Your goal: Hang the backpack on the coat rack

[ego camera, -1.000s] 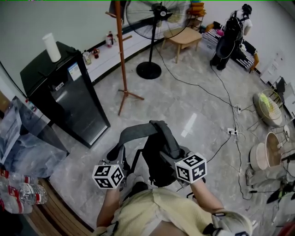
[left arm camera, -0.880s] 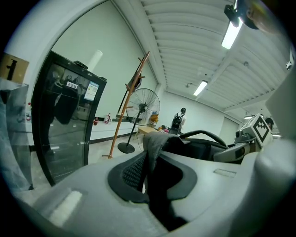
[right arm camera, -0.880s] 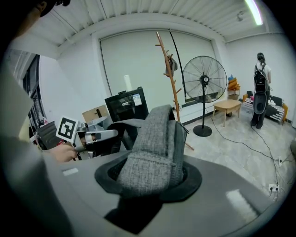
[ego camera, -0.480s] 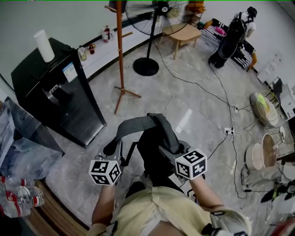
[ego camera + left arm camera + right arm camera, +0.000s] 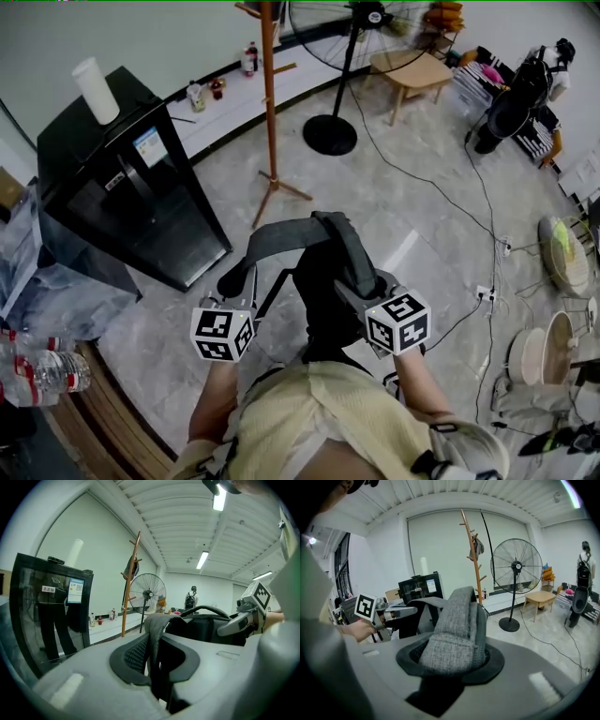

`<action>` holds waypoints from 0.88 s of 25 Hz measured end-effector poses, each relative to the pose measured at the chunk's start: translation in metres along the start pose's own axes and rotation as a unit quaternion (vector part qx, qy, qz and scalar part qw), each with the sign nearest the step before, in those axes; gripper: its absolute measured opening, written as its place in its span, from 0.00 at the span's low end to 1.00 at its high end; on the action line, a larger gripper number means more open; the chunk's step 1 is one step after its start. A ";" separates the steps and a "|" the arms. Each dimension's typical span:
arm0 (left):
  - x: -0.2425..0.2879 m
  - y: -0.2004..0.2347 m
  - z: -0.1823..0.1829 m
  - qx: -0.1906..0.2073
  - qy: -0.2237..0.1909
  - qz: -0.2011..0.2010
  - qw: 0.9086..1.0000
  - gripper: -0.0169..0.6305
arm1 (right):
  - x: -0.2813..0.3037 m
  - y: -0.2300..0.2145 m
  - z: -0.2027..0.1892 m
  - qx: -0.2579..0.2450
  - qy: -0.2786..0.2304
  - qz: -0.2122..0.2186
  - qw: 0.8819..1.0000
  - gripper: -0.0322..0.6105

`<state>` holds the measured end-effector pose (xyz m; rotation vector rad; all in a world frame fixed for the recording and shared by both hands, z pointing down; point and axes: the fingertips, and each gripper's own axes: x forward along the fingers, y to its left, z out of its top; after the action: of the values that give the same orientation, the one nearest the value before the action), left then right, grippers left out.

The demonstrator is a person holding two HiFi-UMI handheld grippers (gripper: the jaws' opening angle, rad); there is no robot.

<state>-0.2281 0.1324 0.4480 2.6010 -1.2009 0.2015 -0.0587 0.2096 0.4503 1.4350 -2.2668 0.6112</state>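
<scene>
A dark backpack [image 5: 322, 298] with grey straps hangs between my two grippers, above the marble floor. My left gripper [image 5: 246, 285] is shut on a thin grey strap [image 5: 154, 629], seen edge-on between its pads. A wide grey padded strap [image 5: 457, 625] lies across the pads of my right gripper [image 5: 362, 287], which is shut on it. The wooden coat rack [image 5: 272, 103] stands ahead of the backpack, slightly left. It also shows as the coat rack [image 5: 130, 590] left of centre and the coat rack [image 5: 474, 559] above the strap, with something dark on an upper peg.
A black cabinet [image 5: 122, 178] with a white roll [image 5: 97, 91] on top stands at the left. A pedestal fan [image 5: 352, 75] and a low wooden table [image 5: 417, 70] stand beyond the rack. Cables [image 5: 469, 206] cross the floor at right. Plastic bottles [image 5: 37, 375] lie at bottom left.
Both grippers have carried the backpack a little way across the floor toward the coat rack. The grips on the straps look unchanged.
</scene>
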 end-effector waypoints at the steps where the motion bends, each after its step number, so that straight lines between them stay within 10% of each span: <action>1: 0.009 0.000 0.004 -0.002 -0.002 0.004 1.000 0.07 | 0.003 -0.009 0.005 -0.006 0.002 0.004 1.000 0.31; 22: 0.190 -0.017 0.075 0.074 -0.024 0.067 0.995 0.07 | 0.048 -0.194 0.104 -0.060 -0.026 0.050 0.997 0.31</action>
<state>-0.0916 -0.0172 0.4185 2.6641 -1.4310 0.2655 0.0894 0.0427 0.4197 1.3025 -2.3840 0.4618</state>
